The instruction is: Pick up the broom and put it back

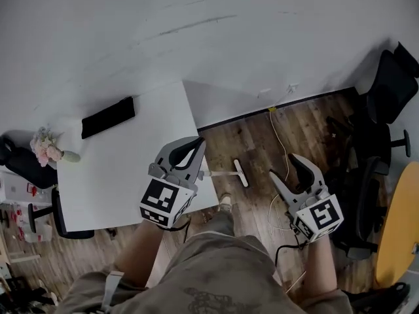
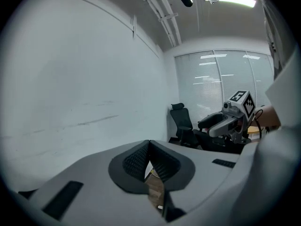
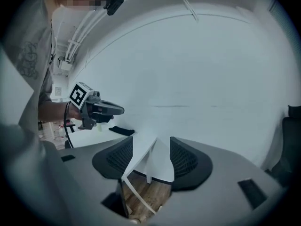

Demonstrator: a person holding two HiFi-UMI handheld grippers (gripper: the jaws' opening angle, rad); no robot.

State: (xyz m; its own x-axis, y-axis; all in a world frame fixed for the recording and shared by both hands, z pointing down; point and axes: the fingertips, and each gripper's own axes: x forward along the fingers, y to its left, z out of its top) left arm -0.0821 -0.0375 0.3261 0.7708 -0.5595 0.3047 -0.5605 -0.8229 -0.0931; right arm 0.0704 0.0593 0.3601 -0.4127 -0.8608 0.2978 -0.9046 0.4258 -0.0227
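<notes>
- The broom (image 1: 239, 173), white, lies flat on the wood floor (image 1: 262, 136) just beside the near corner of the white table (image 1: 131, 169). Its short head points towards the right side, and its handle passes out of sight behind the left gripper (image 2: 149, 146) (seen from the head view).
- The left gripper hangs over that table corner, above the handle. Its 2 jaws meet at the tips with nothing in them.
- The right gripper (image 3: 151, 157) hangs over the floor to the right of the broom head, apart from it. Its jaws stand wide and grip nothing; only the table edge and floorboards show through the gap.
- 1 container shows: a small pale vase (image 1: 69, 156) at the table's left edge, holding pink and white flowers (image 1: 44, 146).
- A flat black slab (image 1: 108, 116) lies near the table's far edge.
- Each gripper carries a cube (image 1: 162, 203) with black-and-white square markers.
- A white cable (image 1: 280, 139) trails over the floor from the wall.
- Black office chairs (image 1: 386, 87) and a yellow round tabletop (image 1: 400, 224) stand at the right.
</notes>
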